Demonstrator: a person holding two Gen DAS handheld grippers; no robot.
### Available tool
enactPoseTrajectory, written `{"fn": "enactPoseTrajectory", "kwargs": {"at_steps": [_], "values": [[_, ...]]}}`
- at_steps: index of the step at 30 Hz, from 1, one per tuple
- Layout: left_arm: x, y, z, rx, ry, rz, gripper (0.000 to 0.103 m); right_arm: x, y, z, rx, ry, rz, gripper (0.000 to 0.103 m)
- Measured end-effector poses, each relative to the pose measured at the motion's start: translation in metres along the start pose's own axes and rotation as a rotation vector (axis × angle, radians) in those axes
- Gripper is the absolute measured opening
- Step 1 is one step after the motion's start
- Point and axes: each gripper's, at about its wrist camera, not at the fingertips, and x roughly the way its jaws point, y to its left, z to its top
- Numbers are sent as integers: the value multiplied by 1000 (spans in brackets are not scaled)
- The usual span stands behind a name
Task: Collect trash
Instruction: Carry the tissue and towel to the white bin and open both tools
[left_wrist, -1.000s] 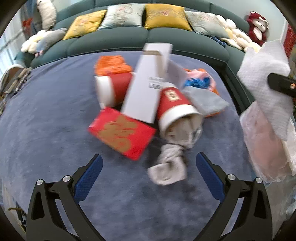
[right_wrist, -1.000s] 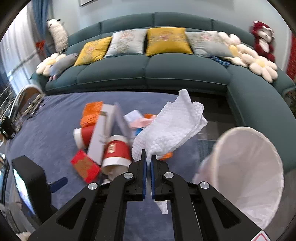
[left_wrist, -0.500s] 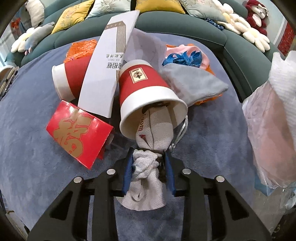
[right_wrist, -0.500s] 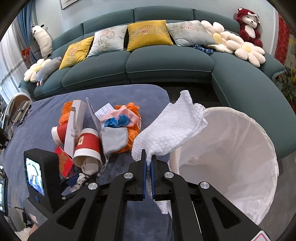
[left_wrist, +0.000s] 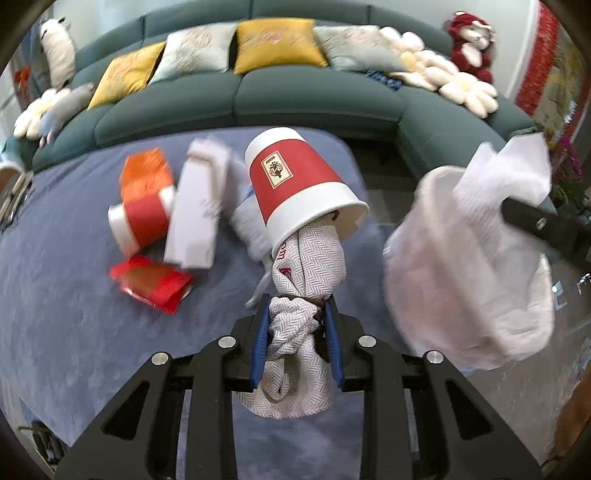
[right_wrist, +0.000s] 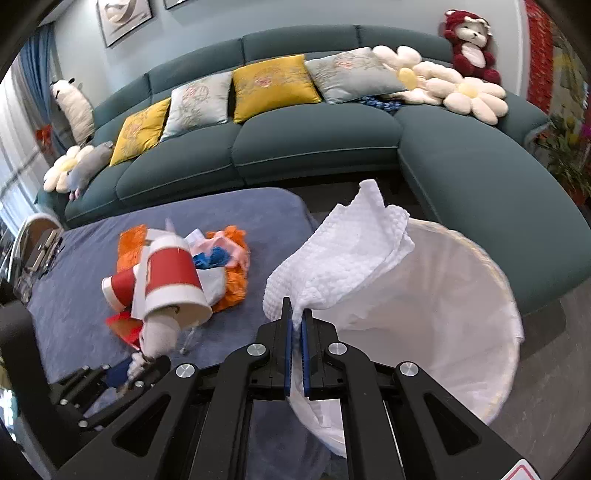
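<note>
Trash lies in a loose heap on the blue-covered counter (left_wrist: 74, 295), and little of it looks collected so far — the lined bin (right_wrist: 461, 332) shows only its white liner where its inside can be seen. Two pieces are in hand. A grey herringbone cloth (left_wrist: 295, 332) is pinched between the jaws of the left gripper (left_wrist: 297, 339), which are closed on its knotted middle; its upper end runs up into the mouth of a red paper cup (left_wrist: 295, 181), and the cup hangs tilted on the cloth, raised above the heap. A white paper towel (right_wrist: 351, 258) is clamped by its lower corner between the closed jaws of the right gripper (right_wrist: 295, 350), its loose body standing up over the near rim of the bin.

Left on the counter are a second red cup (left_wrist: 140, 221) on its side, a white carton (left_wrist: 195, 210) leaning by it, a red packet (left_wrist: 151, 284) nearer the camera, an orange wrapper (left_wrist: 147, 173) behind, and some pink and blue scraps (right_wrist: 218, 254) seen from the right wrist view.

By my reading the towel is close to being dropped in, while the cloth and cup must be carried across to the bin — the cup sits only loosely on the cloth and may slip off.
</note>
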Motion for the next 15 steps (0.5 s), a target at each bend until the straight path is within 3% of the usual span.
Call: {"fn": "enactPoseTrajectory", "kwargs": {"at_steps": [6,13,15], "values": [[-2,-6,-1,-53,15,18,26,-16,-20,-2,16,-7,-9,4],[23,32,-35,-181,224,-12,26,-19,-12,-5,0,6,0,4],[16,35,-45,-189,232,-28,26,-19,-7,-7,-9,11,8,4]]}}
